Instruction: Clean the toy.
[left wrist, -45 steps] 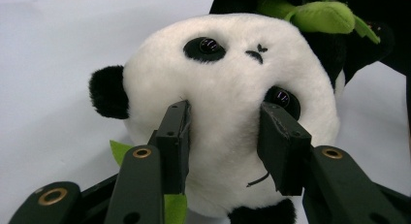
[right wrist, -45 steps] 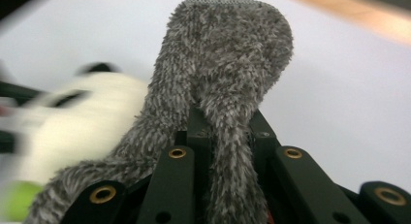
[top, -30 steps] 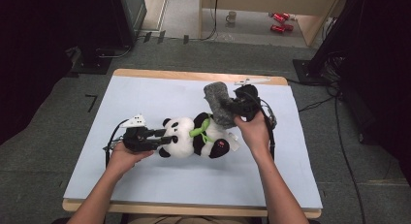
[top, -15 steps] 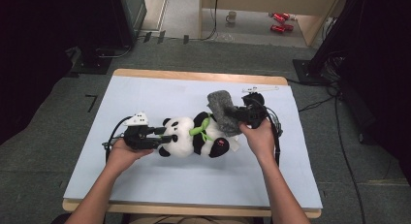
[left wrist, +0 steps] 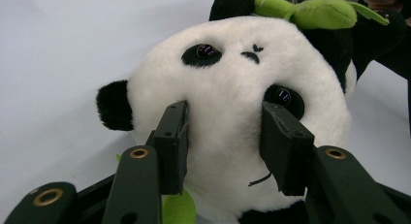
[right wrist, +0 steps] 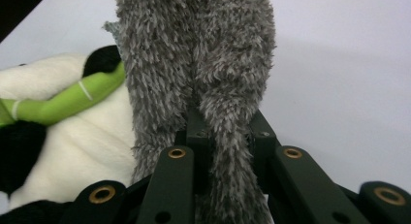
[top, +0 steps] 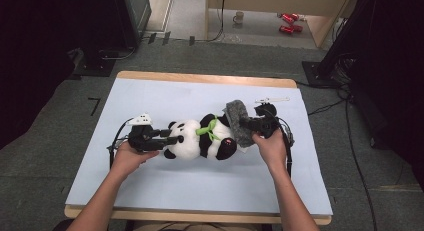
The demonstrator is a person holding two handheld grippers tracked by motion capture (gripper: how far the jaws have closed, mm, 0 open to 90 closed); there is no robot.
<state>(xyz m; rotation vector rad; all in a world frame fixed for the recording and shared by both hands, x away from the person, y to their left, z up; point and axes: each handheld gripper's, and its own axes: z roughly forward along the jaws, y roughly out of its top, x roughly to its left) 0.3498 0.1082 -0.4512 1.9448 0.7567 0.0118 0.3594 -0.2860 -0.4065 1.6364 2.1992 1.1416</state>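
A plush panda with a green bamboo sprig lies on its back across the pale blue mat, head to the left. My left gripper is shut on the panda's head; in the left gripper view its pads press into the white face. My right gripper is shut on a grey fuzzy cloth, which hangs over the panda's legs. In the right gripper view the grey cloth is pinched between the jaws, with the panda's body at the left.
A small white strip lies on the mat at the back right. The mat rests on a wooden table. Cables trail off the table's right side. Beyond it are a cup and red items on the floor.
My right gripper has come down and toward the near side with the grey cloth, bringing it low over the panda's legs. The left gripper has stayed on the panda's head.
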